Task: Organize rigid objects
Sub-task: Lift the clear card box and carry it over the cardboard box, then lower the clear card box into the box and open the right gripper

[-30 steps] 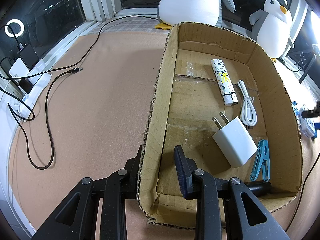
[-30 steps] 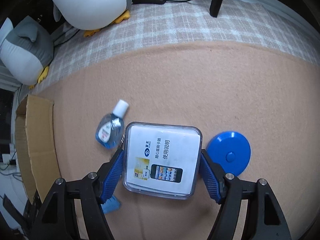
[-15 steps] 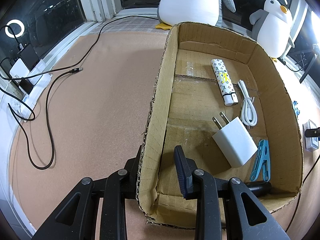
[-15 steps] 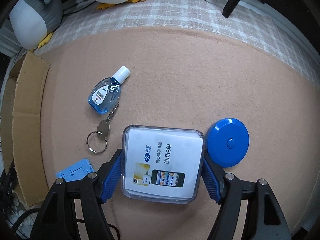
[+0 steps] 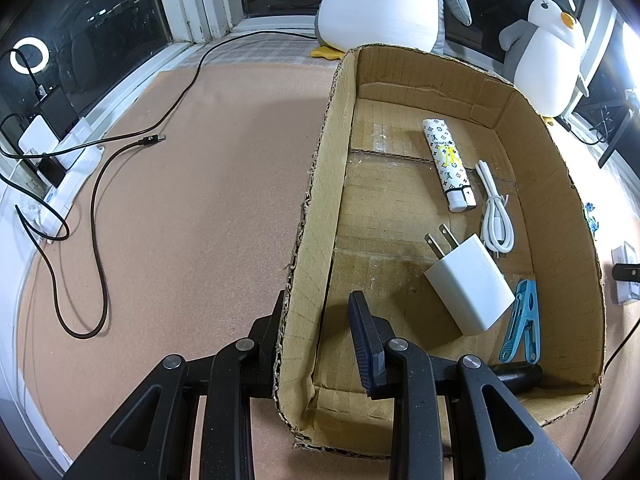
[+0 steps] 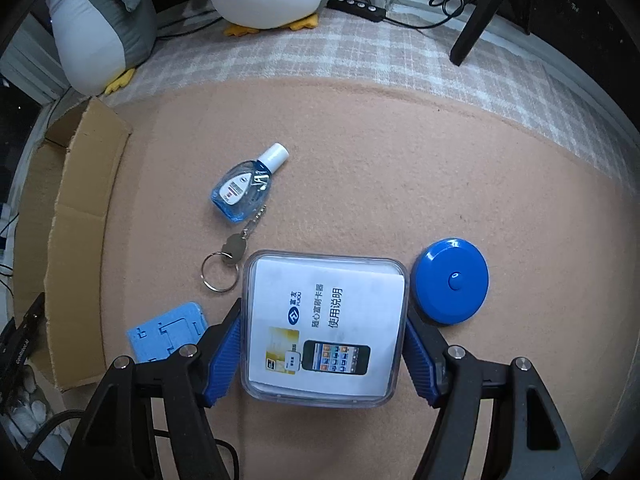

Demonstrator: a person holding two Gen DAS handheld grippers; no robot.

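**Mia:** Left hand-held gripper [image 5: 320, 334] is pinching the box [image 5: 320, 184], right?

**Ben:** Yes. One finger is outside the near side wall and one is inside, squeezed tight on the cardboard.

**Mia:** What is in the box?

**Ben:** A white plug [image 5: 468, 286], a white cord [image 5: 496, 208], a lighter [image 5: 446, 162] with little marks on it, and a blue clip [image 5: 522, 322]. They all lie on the box floor. The plug and the clip sit close together near the front.

**Mia:** And the right hand-held gripper [image 6: 322, 344]?

**Ben:** It holds a clear case [image 6: 324, 328] with a paper inside. A blue pad presses on each side of the case.

**Mia:** Where is the case?

**Ben:** Between those fingers, above the tan mat [image 6: 380, 168]. I cannot tell if it touches the mat.

**Mia:** What else is on the mat?

**Ben:** A round blue disc [image 6: 452, 280] just beside the case on the right. A key [image 6: 228, 256] on a ring by its left corner. A small blue bottle [image 6: 244, 190] with a white cap past the key. A flat blue stand [image 6: 168, 332] by the left finger.

**Mia:** And the box in this view?

**Ben:** It is at the left edge, apart from the case.
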